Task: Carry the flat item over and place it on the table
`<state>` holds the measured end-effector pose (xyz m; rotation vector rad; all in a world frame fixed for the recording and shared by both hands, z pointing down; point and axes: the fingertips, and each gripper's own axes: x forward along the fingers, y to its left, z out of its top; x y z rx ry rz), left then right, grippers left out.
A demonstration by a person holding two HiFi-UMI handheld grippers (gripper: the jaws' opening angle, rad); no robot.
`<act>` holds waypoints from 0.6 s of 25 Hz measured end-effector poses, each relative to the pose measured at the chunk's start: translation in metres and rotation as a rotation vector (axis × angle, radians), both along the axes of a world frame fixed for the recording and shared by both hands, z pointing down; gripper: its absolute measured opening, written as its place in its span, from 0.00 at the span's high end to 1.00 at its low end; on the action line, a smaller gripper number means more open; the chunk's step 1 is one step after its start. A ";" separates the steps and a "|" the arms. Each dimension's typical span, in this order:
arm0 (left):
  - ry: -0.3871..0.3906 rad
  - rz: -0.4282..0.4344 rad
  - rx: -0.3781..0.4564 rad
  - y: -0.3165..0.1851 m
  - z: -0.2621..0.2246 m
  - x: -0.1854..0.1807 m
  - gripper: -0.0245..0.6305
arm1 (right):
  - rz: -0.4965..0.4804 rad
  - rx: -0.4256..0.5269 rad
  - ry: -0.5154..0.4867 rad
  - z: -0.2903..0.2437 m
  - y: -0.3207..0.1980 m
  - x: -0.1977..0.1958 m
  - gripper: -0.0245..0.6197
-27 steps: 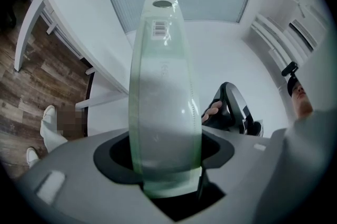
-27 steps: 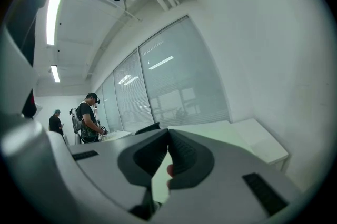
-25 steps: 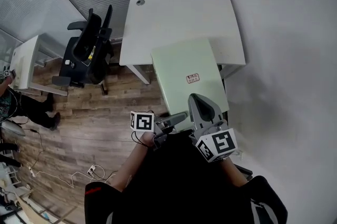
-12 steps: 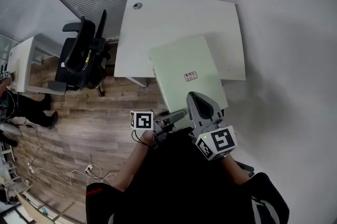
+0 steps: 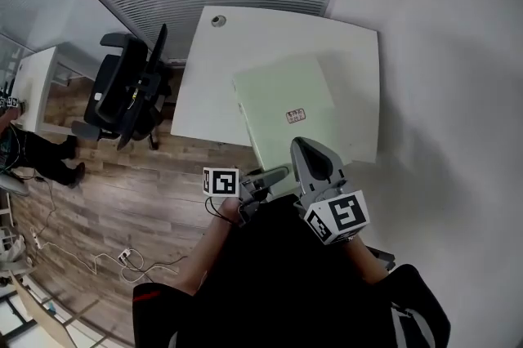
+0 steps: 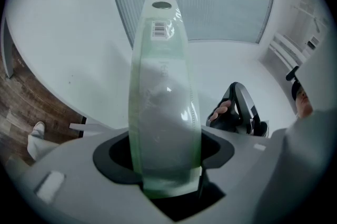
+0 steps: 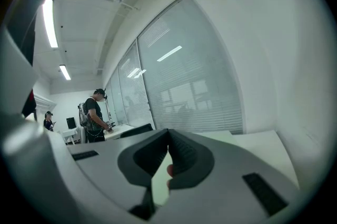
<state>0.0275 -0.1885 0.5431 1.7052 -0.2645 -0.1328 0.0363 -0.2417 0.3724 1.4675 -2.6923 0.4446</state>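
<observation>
Slippage threatened: left gripper [image 5: 272, 176] and right gripper [image 5: 305, 145] fingers clenched the flat item [image 5: 284, 111] only at its near edge, cantilevered over the table [image 5: 245, 36].

Pale green flat item [image 5: 286, 93] in glossy clear plastic wrap, smooth matt white table [image 5: 221, 77], wood-plank floor [image 5: 139, 183]

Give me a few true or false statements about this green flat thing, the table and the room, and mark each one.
1. The left gripper and the right gripper both grip the pale green flat item. True.
2. The flat item lies released on the white table. False: the grippers hold it, partly over the table.
3. A black office chair stands left of the table. True.
4. The floor is grey carpet. False: it is wood planks.
</observation>
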 end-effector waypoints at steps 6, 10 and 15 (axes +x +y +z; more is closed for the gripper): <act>-0.032 -0.023 0.000 -0.037 0.019 0.015 0.53 | -0.056 0.000 -0.012 0.005 -0.026 0.007 0.96; -0.046 -0.025 -0.019 -0.067 0.037 0.023 0.53 | -0.086 0.012 -0.014 0.006 -0.047 0.011 0.96; -0.055 -0.024 -0.075 -0.081 0.065 0.024 0.53 | -0.072 0.012 -0.016 0.010 -0.054 0.020 0.96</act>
